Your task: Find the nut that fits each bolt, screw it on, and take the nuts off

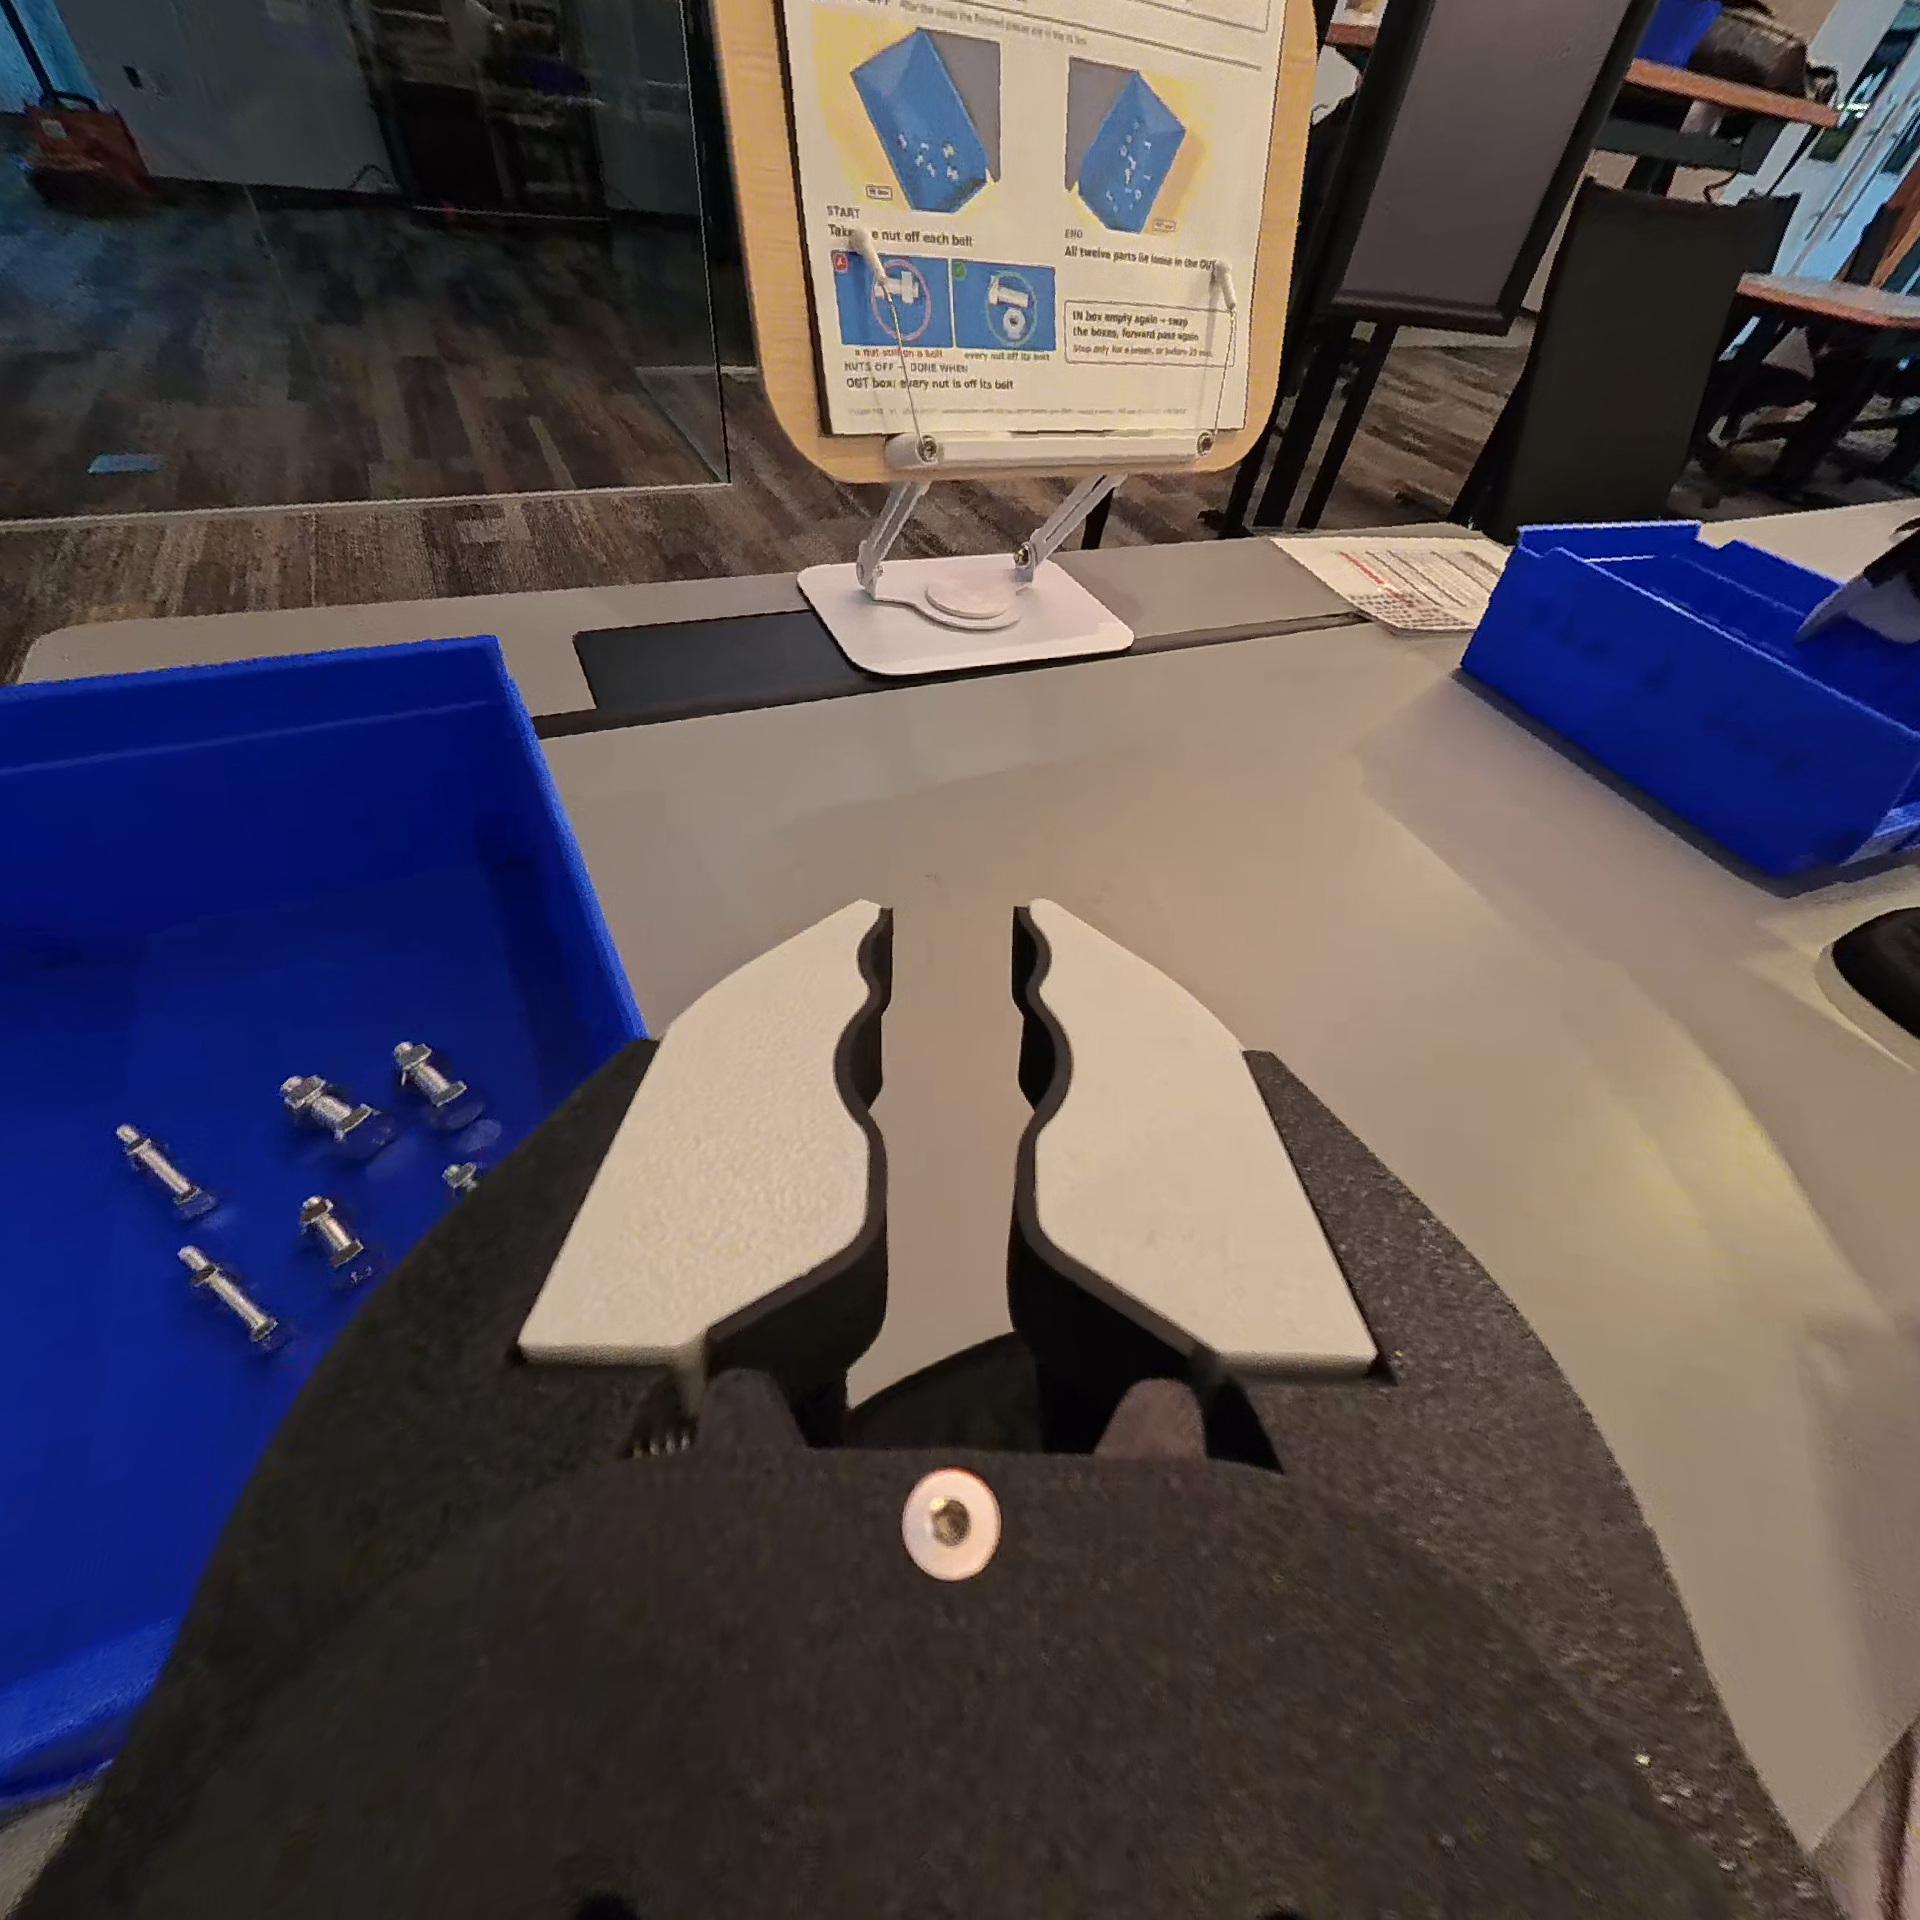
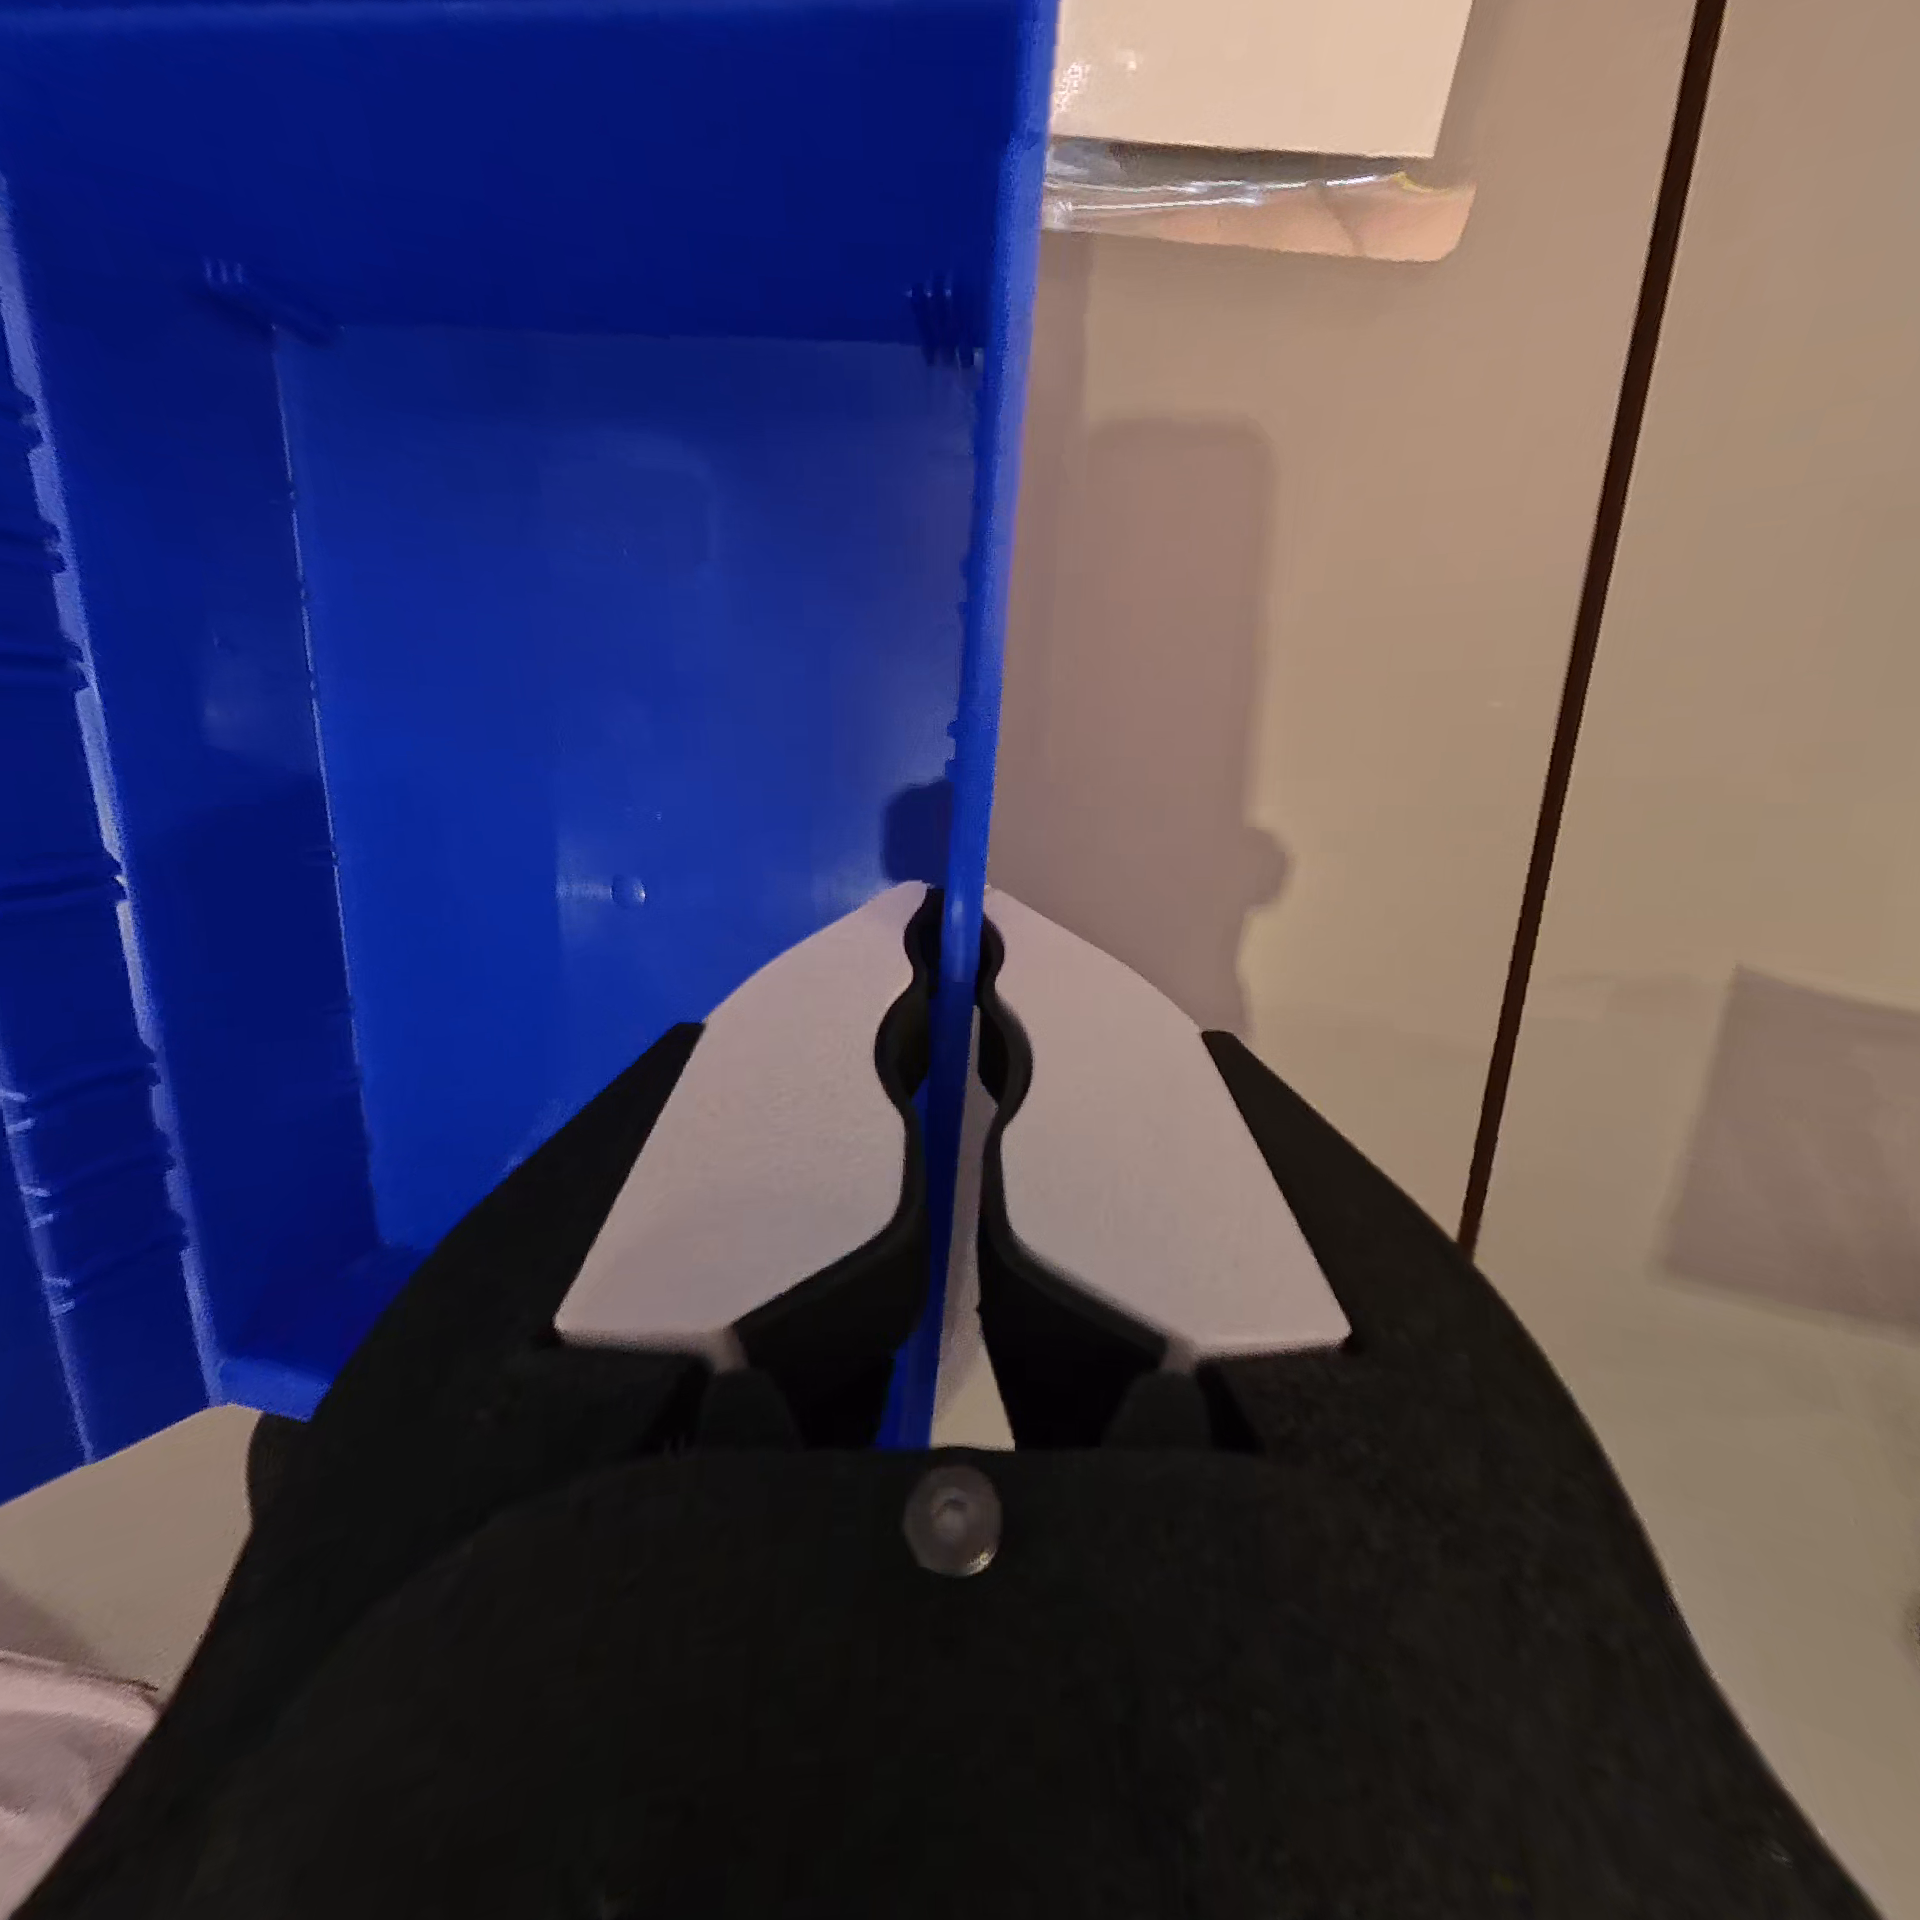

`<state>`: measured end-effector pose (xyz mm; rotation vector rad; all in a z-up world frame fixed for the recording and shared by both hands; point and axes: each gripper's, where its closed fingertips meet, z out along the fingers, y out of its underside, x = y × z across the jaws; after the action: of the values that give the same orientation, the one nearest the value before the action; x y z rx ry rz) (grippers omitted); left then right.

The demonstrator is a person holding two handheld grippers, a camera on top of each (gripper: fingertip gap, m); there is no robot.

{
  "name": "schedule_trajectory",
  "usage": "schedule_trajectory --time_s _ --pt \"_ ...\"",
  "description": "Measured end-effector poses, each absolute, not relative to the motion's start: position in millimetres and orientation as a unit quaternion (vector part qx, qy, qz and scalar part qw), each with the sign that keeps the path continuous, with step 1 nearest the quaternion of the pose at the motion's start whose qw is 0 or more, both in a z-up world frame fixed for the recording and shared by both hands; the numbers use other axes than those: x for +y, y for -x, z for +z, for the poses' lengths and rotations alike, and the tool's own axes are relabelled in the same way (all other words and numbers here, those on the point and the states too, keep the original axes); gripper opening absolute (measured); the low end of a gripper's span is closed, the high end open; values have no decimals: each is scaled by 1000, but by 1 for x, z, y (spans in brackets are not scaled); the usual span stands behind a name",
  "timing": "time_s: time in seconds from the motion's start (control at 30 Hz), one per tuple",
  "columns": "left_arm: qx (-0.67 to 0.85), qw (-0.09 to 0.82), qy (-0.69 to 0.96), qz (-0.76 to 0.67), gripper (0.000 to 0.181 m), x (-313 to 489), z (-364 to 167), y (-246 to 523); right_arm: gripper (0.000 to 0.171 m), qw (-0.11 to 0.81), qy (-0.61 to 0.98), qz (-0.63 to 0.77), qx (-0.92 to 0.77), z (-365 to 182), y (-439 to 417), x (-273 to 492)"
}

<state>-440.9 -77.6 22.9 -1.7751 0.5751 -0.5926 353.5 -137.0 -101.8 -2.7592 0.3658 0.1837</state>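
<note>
Bolts (image 1: 312, 1174) lie scattered on the floor of the blue bin (image 1: 312, 831) at my left, six of them in a loose cluster, most with a nut visibly sitting on the shank (the one nearest my gripper body is half hidden, so I cannot tell about it). My left gripper (image 1: 951, 935) hangs just beside that bin over the bare grey table (image 1: 1299, 883), its fingers parted with only tabletop showing in the gap and nothing held. My right gripper (image 2: 953, 925) is clamped on the thin side wall of a second blue bin (image 2: 623, 623), one finger inside the wall and one outside; that bin's floor shows no parts in the stretch I can see. From the left wrist view this second bin (image 1: 1704, 707) stands well apart at the table's right side. Beyond my left fingers, at the table's far edge, an instruction sheet (image 1: 1029, 208) sits on a wooden board held by a white stand (image 1: 966, 613).
</note>
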Motion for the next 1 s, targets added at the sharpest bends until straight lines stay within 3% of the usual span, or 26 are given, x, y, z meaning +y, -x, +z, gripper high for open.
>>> schedule_trajectory --time_s 0.37,0.53,0.67,0.77,1.0 --pt "228 562 754 -250 24 -78 22 450 4 200 971 48 118 -100 -359 -131" --pt "200 577 758 -229 43 -71 32 458 23 284 952 28 109 -77 -361 -125" --pt "168 583 786 -119 53 -57 26 477 28 388 916 -28 99 -23 -358 -121" --pt "155 538 828 -31 65 -44 1 488 28 493 867 19 67 37 -313 -111" --pt "136 406 903 28 44 -23 -66 491 30 600 787 139 -33 119 -197 -102"
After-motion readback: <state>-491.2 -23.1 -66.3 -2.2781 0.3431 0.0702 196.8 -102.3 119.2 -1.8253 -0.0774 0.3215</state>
